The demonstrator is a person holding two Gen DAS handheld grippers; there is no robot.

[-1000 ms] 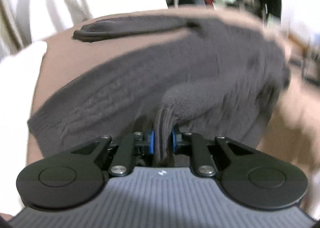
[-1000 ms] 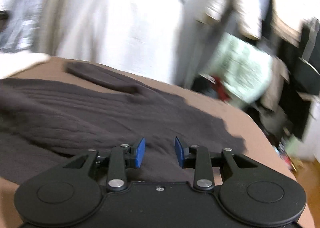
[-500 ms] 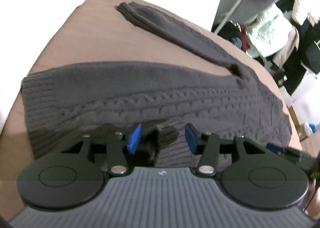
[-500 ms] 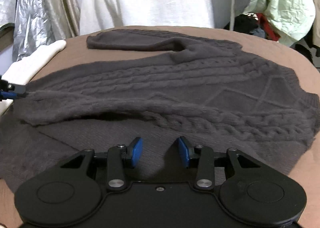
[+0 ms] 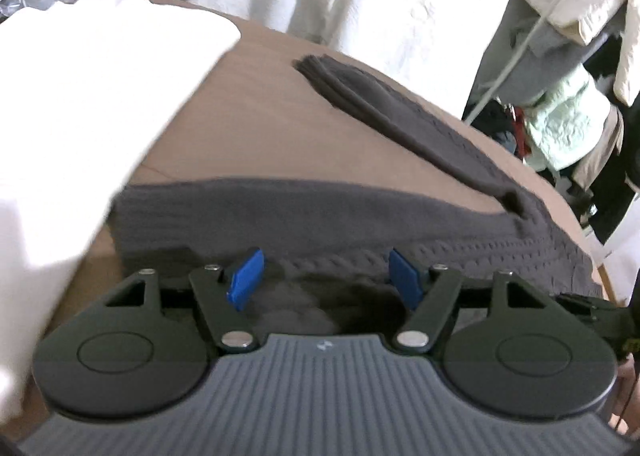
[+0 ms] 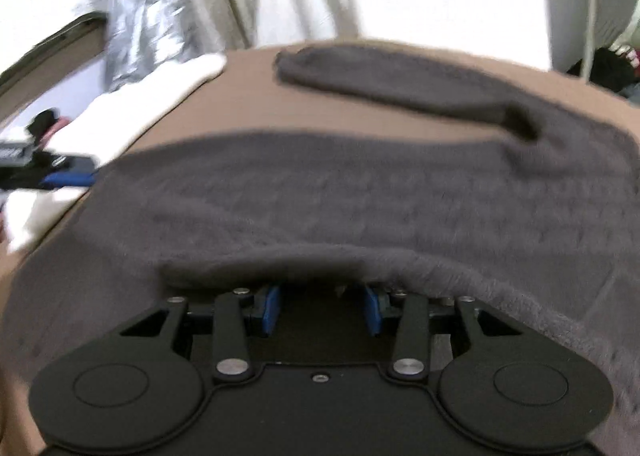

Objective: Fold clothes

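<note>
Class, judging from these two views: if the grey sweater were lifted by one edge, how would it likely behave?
The sweater would probably droop: its near edge already sags in a loose fold over the right tongs. The thick cable knit suggests some weight. The fuzzy surface looks grippy, so it is unlikely to slip from the pads.

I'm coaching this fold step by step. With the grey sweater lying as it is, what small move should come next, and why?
Probably bring the open left gripper up to the far sleeve, which lies stretched out, unfolded, on the brown surface. The near side of the sweater already looks doubled over, and the right gripper is open too, so nothing is held.
</note>
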